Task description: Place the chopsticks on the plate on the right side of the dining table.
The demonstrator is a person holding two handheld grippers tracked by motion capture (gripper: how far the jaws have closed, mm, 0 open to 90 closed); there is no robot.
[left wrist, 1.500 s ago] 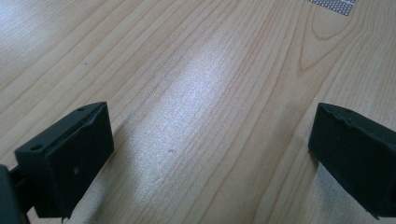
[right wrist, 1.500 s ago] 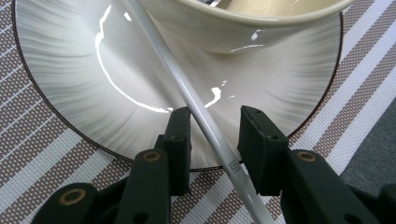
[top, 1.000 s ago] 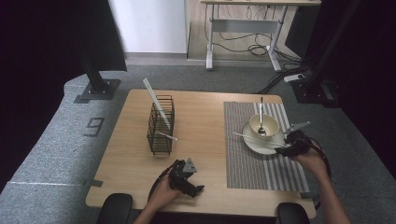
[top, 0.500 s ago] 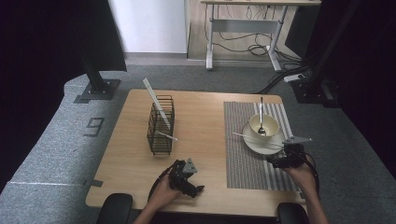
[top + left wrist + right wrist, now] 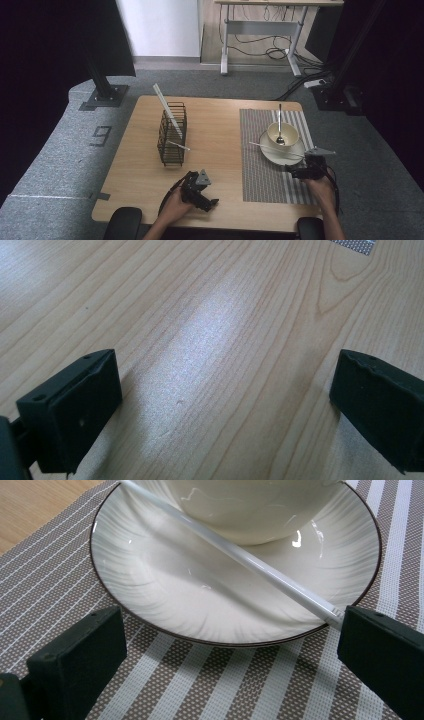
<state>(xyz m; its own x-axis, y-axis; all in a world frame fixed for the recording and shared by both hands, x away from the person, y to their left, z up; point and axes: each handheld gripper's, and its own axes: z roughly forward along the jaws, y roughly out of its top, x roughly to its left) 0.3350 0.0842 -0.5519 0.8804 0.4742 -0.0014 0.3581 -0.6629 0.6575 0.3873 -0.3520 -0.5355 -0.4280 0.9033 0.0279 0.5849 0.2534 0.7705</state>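
Right gripper (image 5: 230,645): your jaws have just been opening, now spread, nothing pinched | thin white plastic chopstick (image 5: 235,555) lies across the white ribbed plate (image 5: 150,600), lower right of high view, propped against bowl | Left gripper (image 5: 220,405): jaws spread over bare wooden table (image 5: 210,315), idle.

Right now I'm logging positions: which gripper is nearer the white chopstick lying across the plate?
Right. The right gripper sits at the plate's rim beside the white chopstick's end; the left gripper rests on bare wood, well away.
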